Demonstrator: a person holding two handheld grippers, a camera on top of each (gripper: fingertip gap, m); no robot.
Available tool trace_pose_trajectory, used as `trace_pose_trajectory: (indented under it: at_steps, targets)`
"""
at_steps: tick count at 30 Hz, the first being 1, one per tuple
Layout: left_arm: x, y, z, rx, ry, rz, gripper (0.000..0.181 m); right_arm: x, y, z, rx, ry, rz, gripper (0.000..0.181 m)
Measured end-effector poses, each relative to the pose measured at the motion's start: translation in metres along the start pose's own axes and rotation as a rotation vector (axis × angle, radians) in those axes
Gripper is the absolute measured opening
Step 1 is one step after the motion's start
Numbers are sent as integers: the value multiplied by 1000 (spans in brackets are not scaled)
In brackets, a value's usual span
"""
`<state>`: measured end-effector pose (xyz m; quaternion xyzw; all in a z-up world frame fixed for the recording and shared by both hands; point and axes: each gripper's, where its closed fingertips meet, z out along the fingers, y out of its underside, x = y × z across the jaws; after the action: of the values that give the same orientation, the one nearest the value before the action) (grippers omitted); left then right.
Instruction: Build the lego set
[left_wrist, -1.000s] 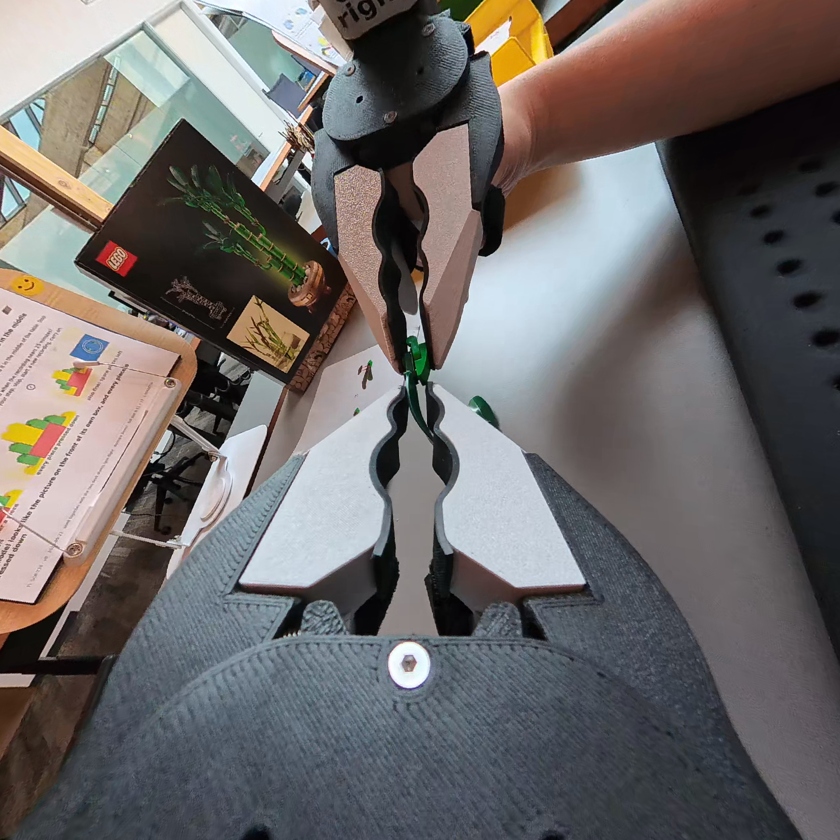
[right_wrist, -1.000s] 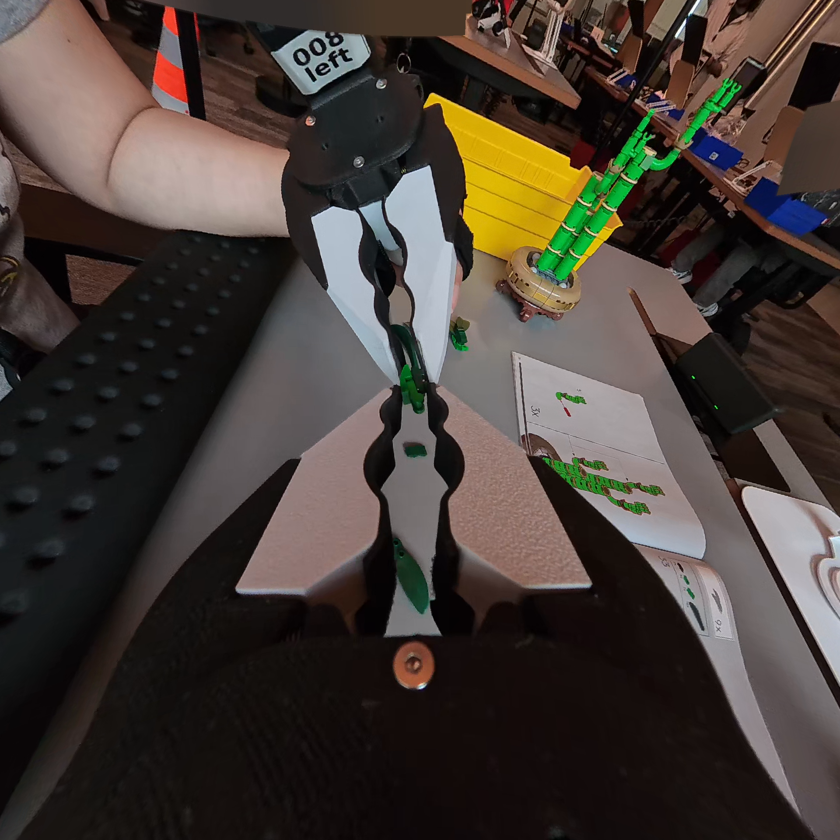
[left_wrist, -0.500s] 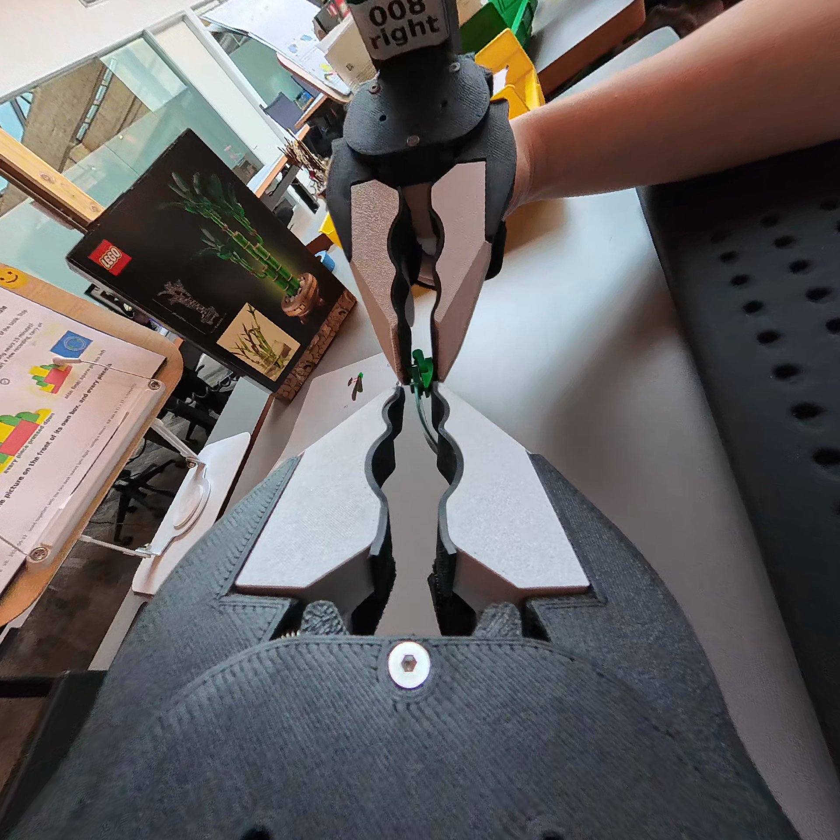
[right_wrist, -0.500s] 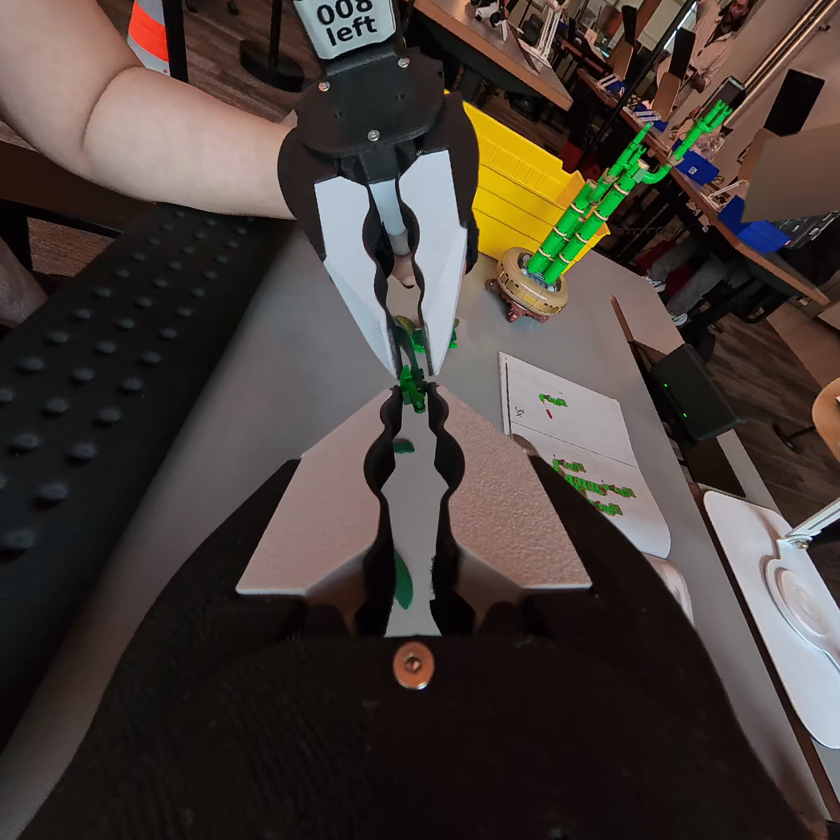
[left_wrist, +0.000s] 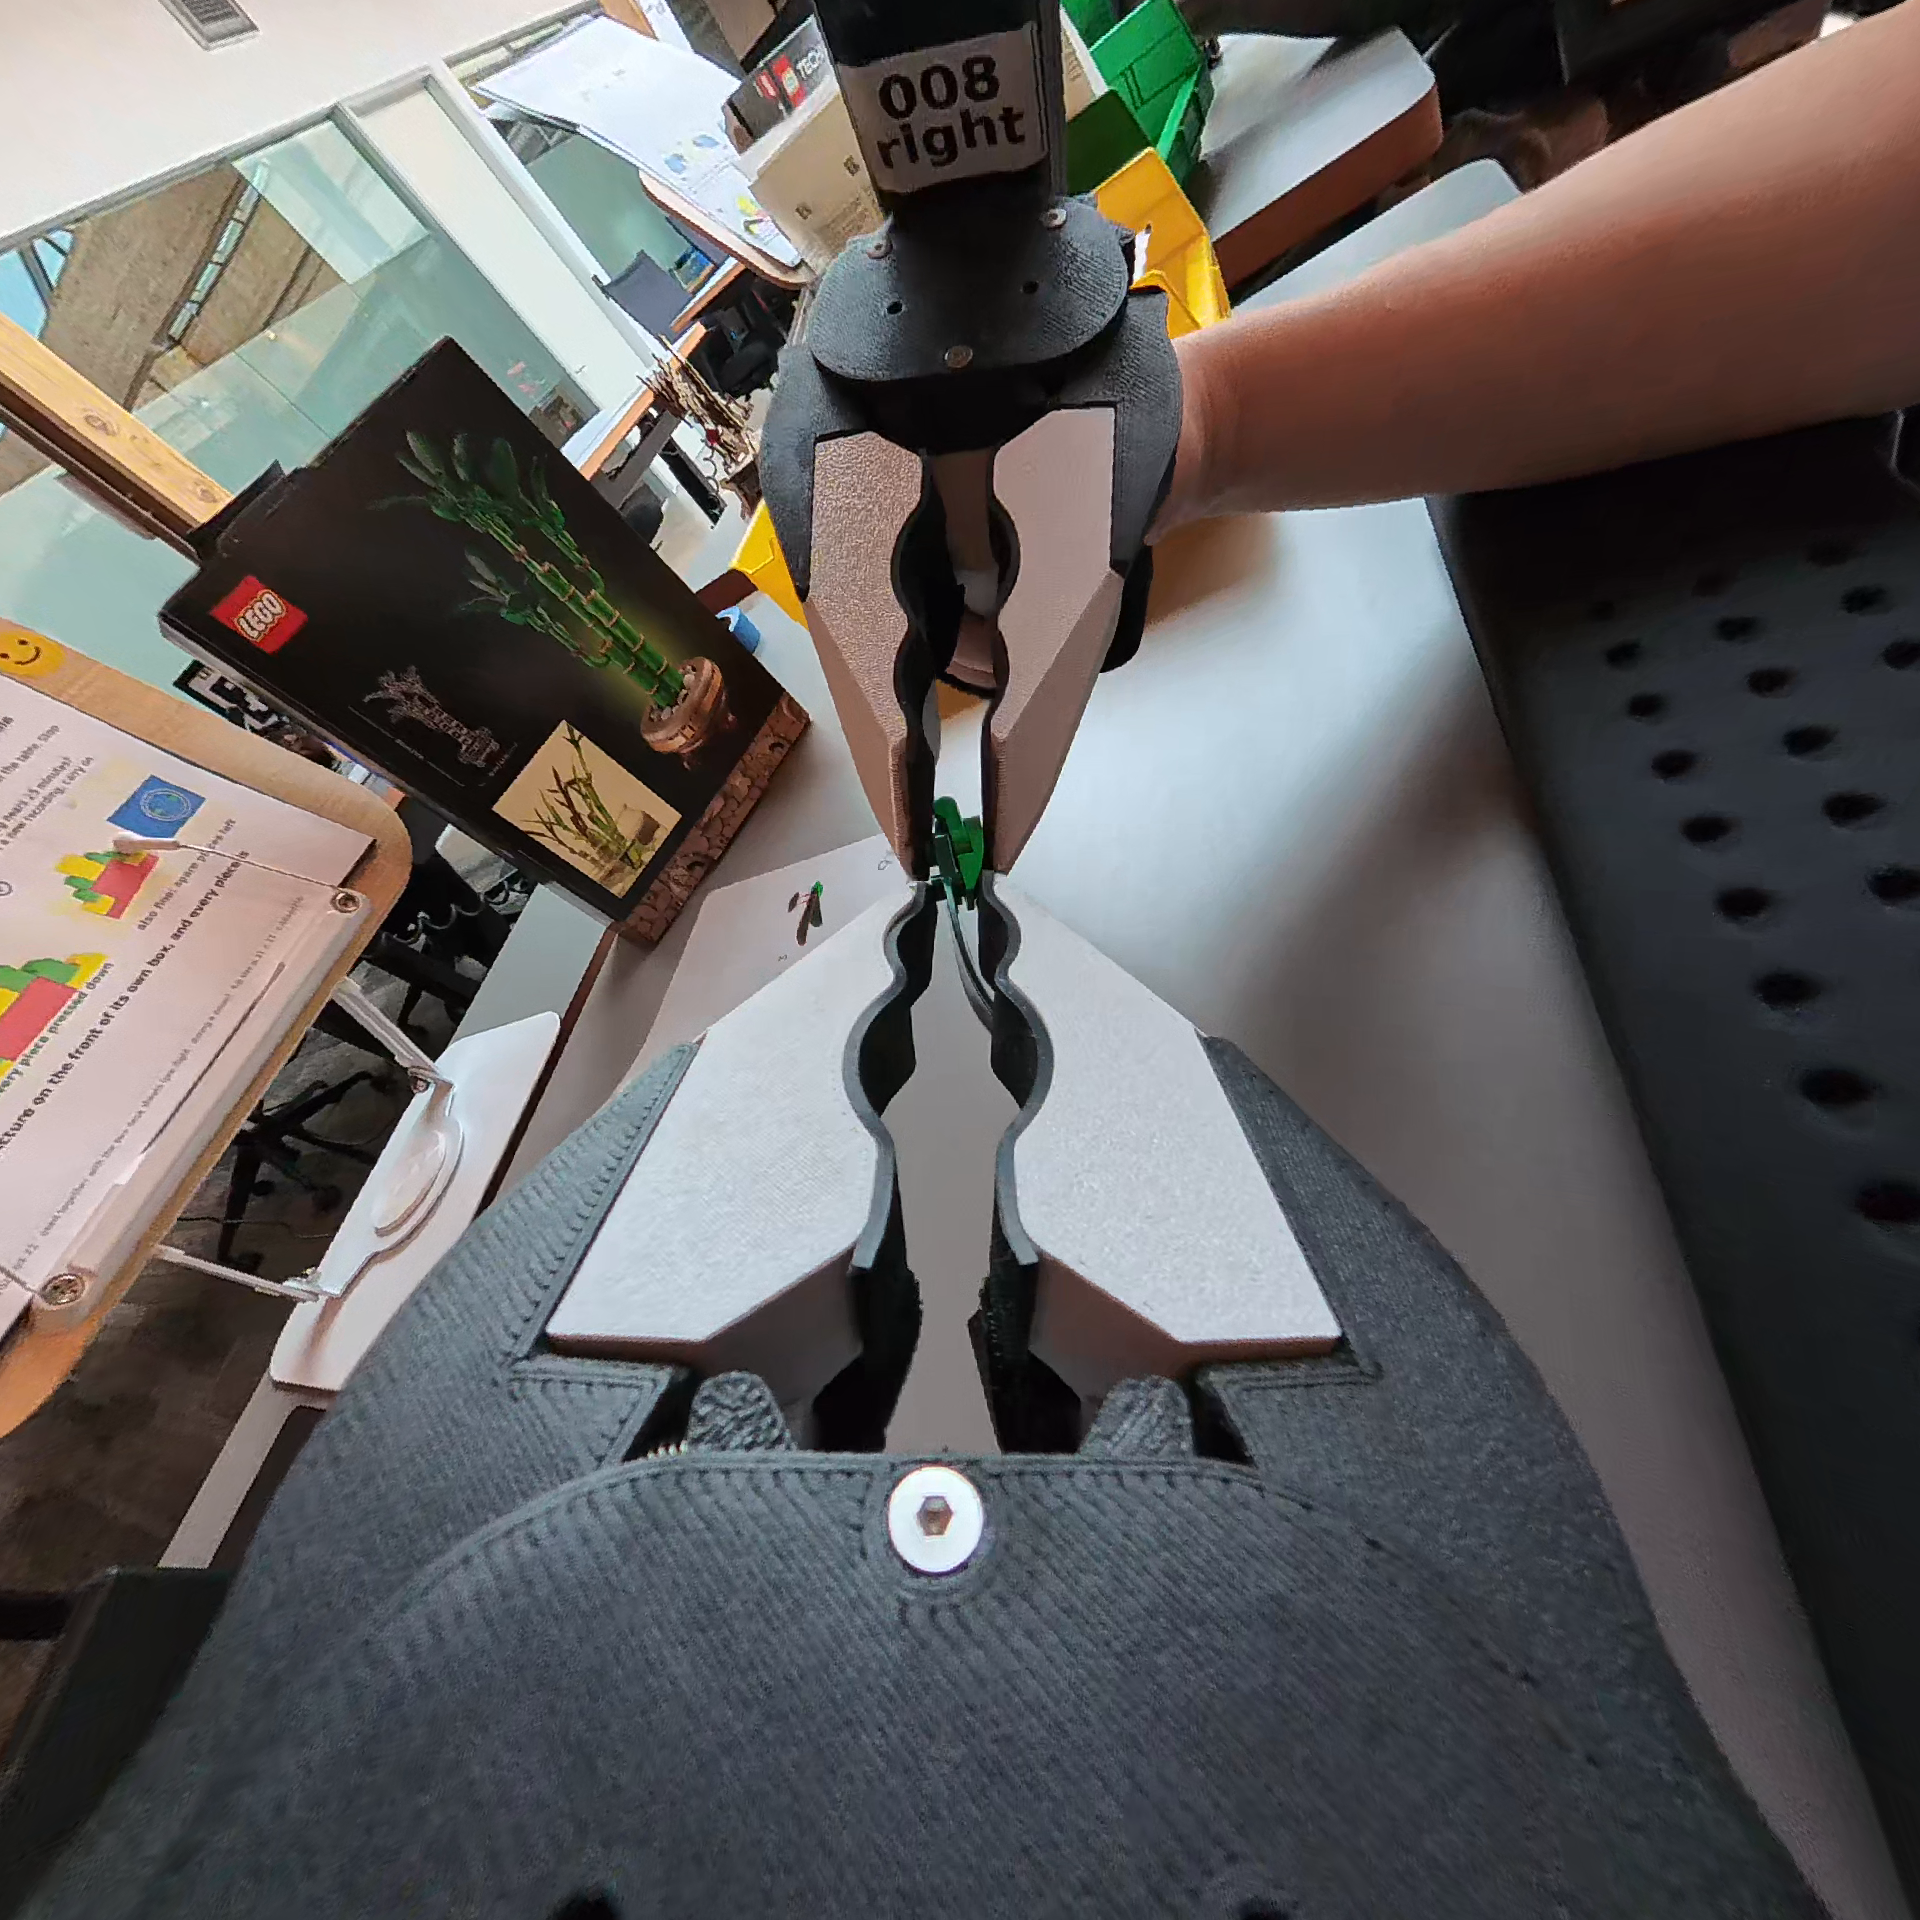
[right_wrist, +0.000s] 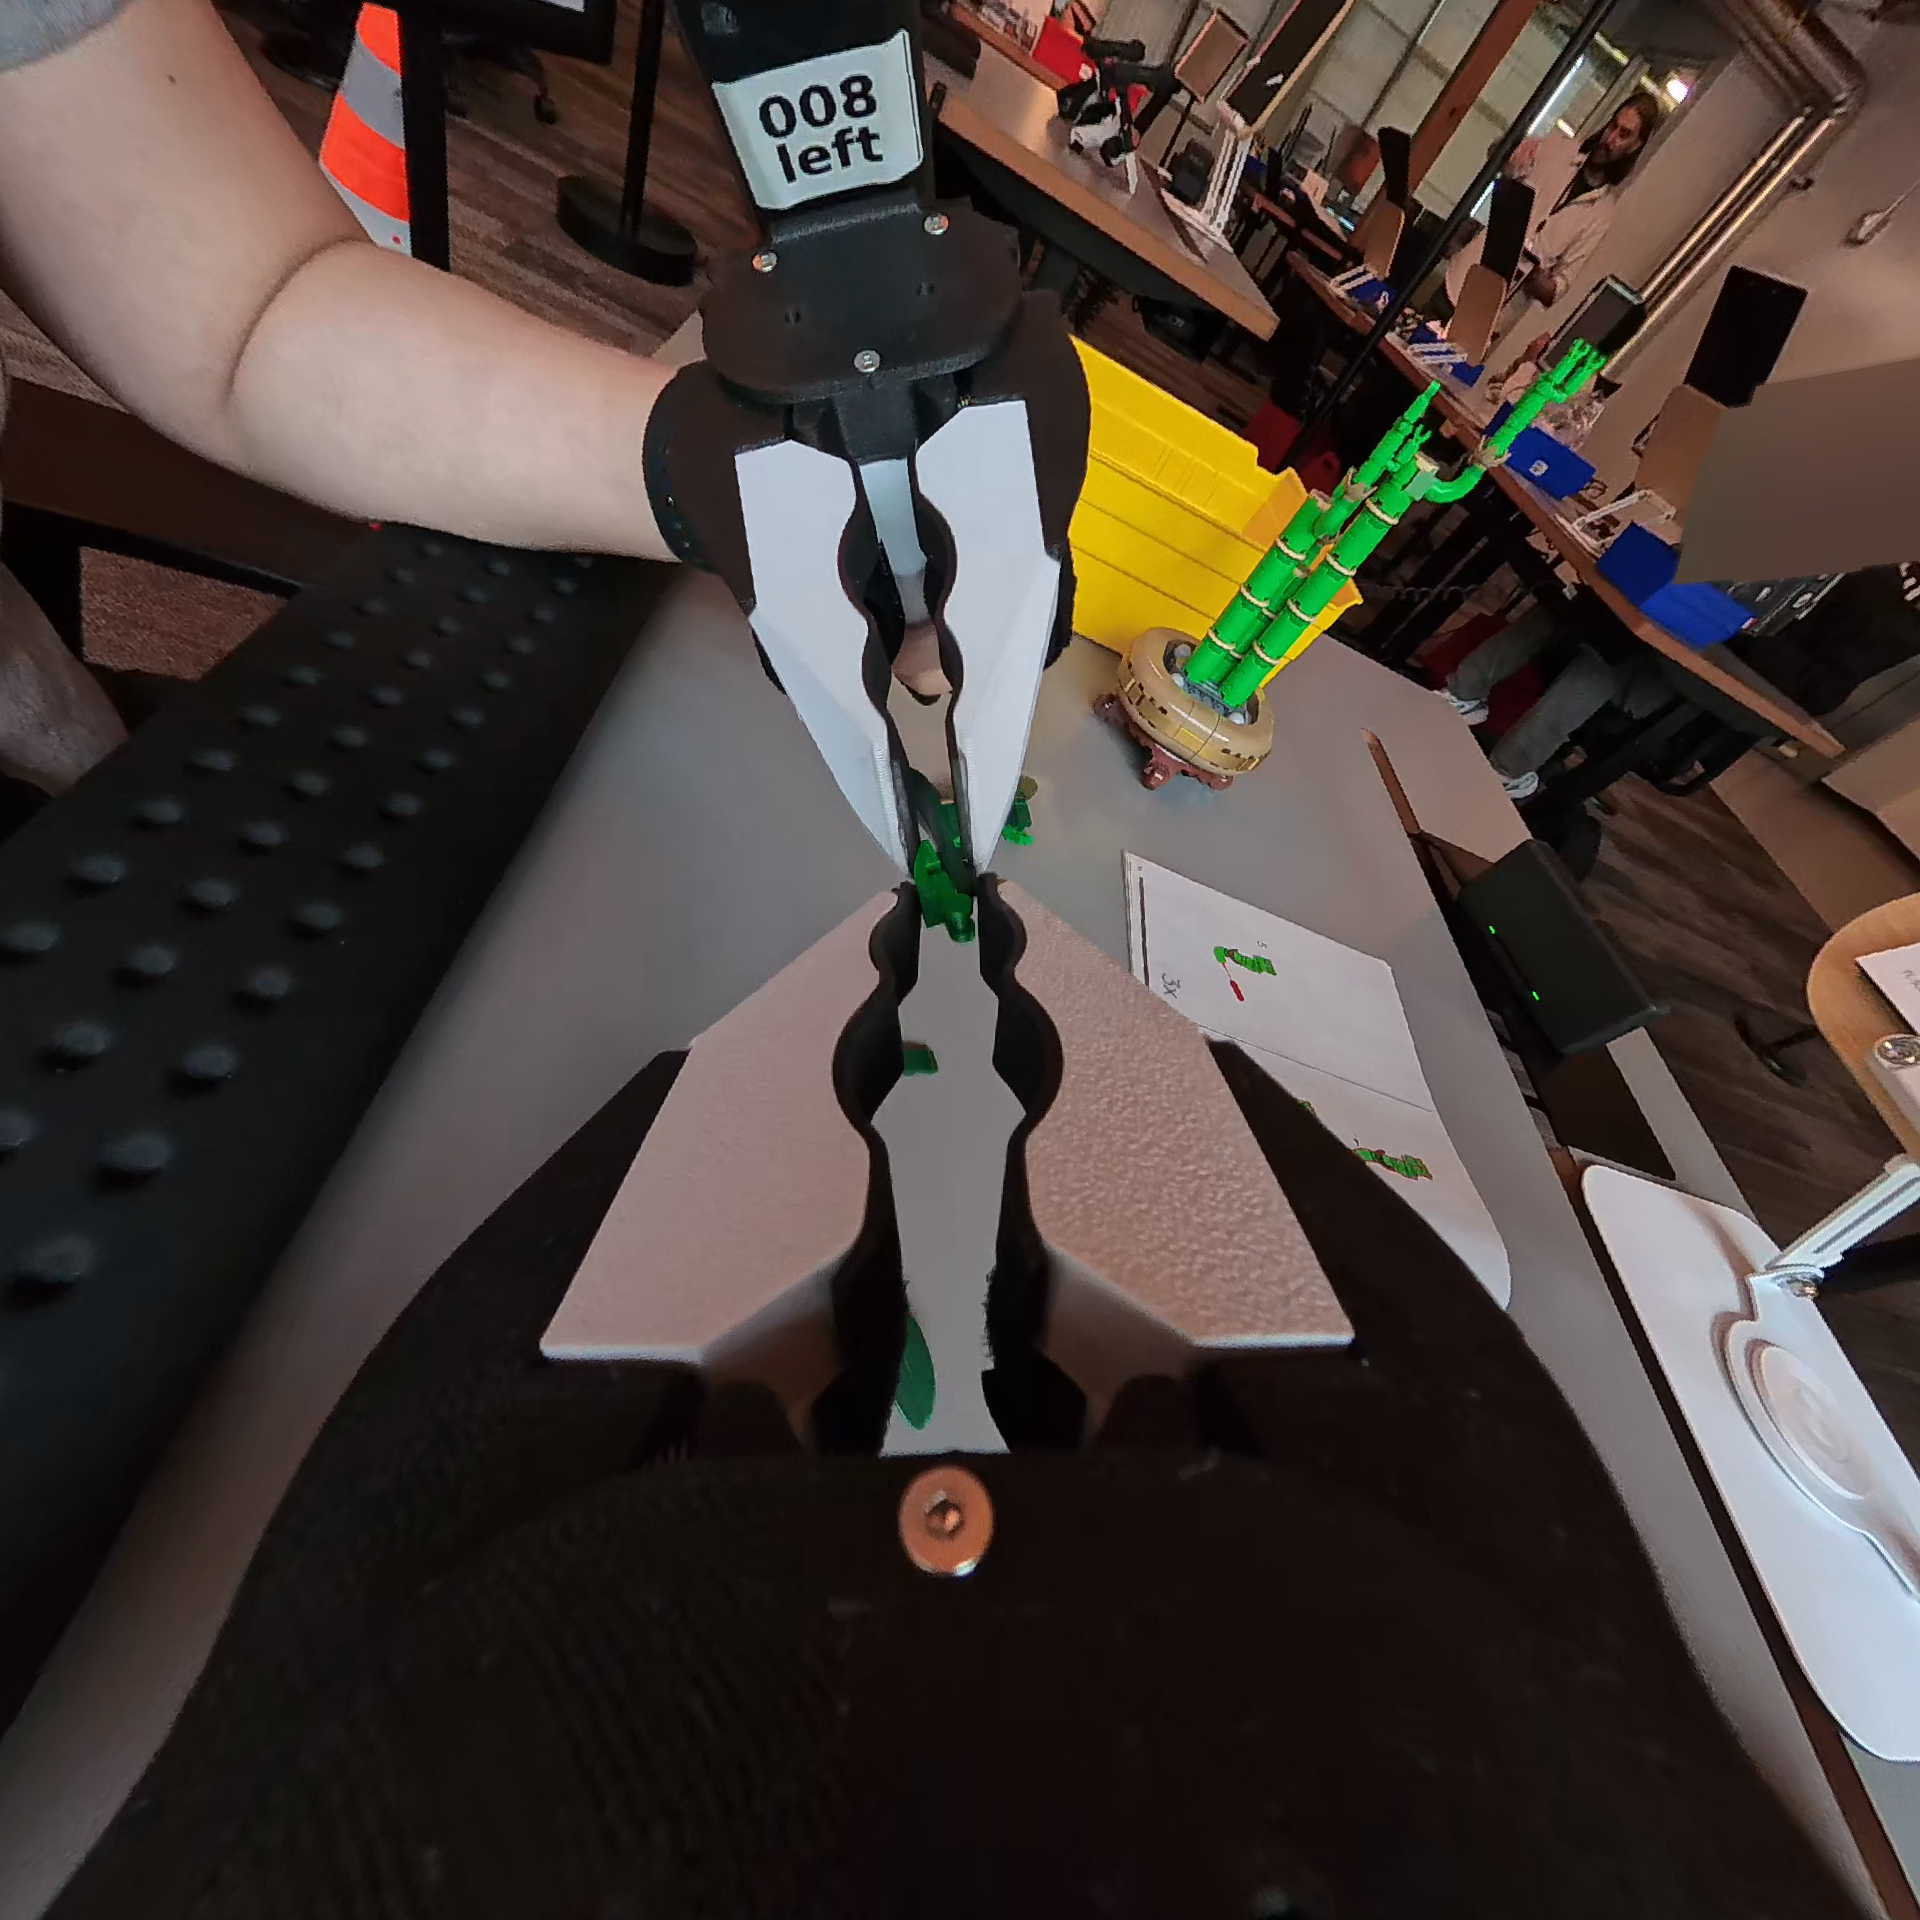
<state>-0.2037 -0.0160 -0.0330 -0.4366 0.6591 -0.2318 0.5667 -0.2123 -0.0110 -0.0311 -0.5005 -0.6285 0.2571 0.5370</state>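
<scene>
My left gripper (left_wrist: 951, 896) and right gripper (right_wrist: 945, 906) meet tip to tip above the grey table (right_wrist: 665, 831). The right gripper, which also shows in the left wrist view (left_wrist: 954, 847), is shut on a small bright green lego piece (right_wrist: 943, 896). The left gripper, which also shows in the right wrist view (right_wrist: 940, 844), is shut on a thin dark green leaf piece (left_wrist: 968, 961). The two pieces touch at the fingertips. The part-built bamboo model (right_wrist: 1299, 592) stands in its tan pot (right_wrist: 1195, 717) at the back right. The open instruction booklet (right_wrist: 1288, 997) lies to the right.
Loose green pieces (right_wrist: 916, 1060) and a leaf (right_wrist: 914, 1371) lie on the table under my right gripper. There are a yellow bin (right_wrist: 1164, 488), a black studded mat (right_wrist: 260, 883), a black device (right_wrist: 1548, 945), the set's box (left_wrist: 468, 644) and a white stand base (right_wrist: 1766, 1403). My two grippers' fingertips are within a few centimetres of each other.
Both grippers stay shut and tip to tip on their pieces. The right gripper has swung from tilted to in line with the left, and both views have tipped up slightly.
</scene>
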Motion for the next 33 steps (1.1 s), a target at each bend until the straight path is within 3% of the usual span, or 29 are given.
trace_pose_trajectory:
  at_steps: [20, 23, 26, 29, 33]
  targets:
    - [4, 5, 1, -50, 15, 54, 5, -4, 6, 2, -14, -34, -1, 9]
    - [0, 6, 2, -53, -39, 113, 5, 0, 5, 2, 21, -33, 76, 11]
    - [-8, 15, 4, -104, -129, 226, 5, 4, 8, 2, 32, -55, 203, 31]
    - [-10, 17, 5, -126, -169, 298, 5, 10, 14, 3, 50, -104, 433, 32]
    - [-13, 17, 4, -133, -209, 384, 5, 4, 13, 5, 110, -304, 776, 24]
